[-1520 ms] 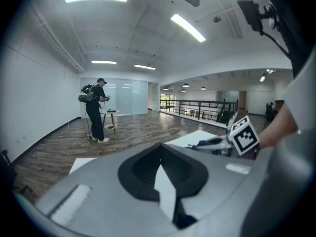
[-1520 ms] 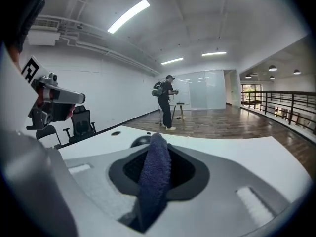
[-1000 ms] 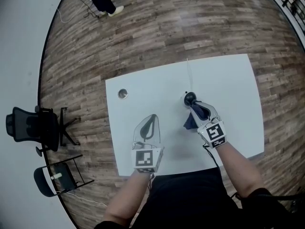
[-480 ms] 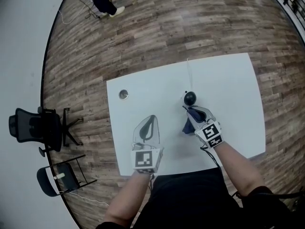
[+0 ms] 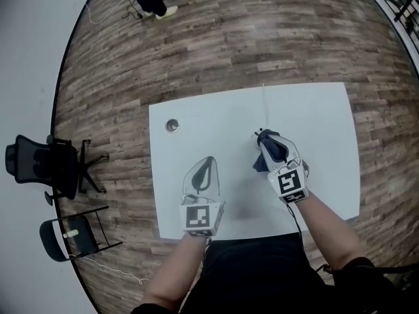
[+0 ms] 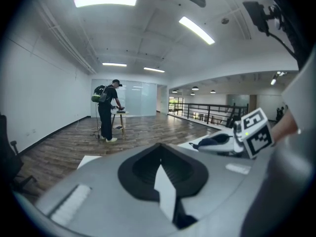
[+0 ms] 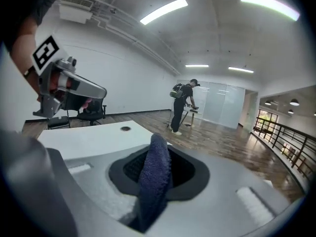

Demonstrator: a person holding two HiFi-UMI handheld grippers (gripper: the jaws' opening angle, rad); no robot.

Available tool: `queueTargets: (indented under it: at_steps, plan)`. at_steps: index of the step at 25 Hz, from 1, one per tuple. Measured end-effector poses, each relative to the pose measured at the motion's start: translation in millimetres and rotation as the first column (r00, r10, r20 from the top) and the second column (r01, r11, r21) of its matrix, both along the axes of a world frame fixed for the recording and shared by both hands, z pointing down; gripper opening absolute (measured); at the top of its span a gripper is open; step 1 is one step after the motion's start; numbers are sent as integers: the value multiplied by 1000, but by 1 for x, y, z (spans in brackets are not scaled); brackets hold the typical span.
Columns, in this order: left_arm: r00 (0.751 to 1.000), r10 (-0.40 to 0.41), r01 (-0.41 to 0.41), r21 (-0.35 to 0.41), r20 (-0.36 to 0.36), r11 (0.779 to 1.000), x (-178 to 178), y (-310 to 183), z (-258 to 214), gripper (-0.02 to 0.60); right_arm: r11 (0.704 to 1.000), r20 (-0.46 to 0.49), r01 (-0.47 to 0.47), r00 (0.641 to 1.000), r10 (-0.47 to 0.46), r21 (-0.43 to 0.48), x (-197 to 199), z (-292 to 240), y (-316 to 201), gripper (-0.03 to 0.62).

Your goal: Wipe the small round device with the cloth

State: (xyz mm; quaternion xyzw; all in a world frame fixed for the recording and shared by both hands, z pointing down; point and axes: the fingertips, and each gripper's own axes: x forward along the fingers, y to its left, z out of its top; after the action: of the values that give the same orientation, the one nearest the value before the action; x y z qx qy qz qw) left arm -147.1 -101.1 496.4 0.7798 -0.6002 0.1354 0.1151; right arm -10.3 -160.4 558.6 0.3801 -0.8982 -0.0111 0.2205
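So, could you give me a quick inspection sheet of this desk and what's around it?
Surface: white table, round port near its left side.
Job's things: blue cloth gripped in the right tongs; round device not clearly visible beyond it.
Clutter: nothing seen.
Grippers: right tongs shut on the cloth; left tongs shut, empty.
Cables: thin white cable across the table toward the right tongs.
Surroundings: wood floor, black office chair, second black chair, a person at a stand.
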Motion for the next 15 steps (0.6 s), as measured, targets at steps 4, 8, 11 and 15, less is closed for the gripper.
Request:
queueTargets:
  at_steps: [4,8,11,15]
  plan:
    - [999,-42,42,-13,4,999,-13,11,3,6,997,-84,-10,996,3,-79,-13,13,-23,69]
    - [996,-86,86,-25,-2,996,-33,22,5,6,991,-151,-36,988,17,-126,-21,21,-28,69]
    - [993,-117,117,-23,6,993,-45,28,12,6,992,-207,-14,978,-12,-125,-24,24,-26,69]
    - [992,-121,121,-16,-31,993,-43,30,12,6,991,-291,29,955,-66,-130,-31,30,-18,69]
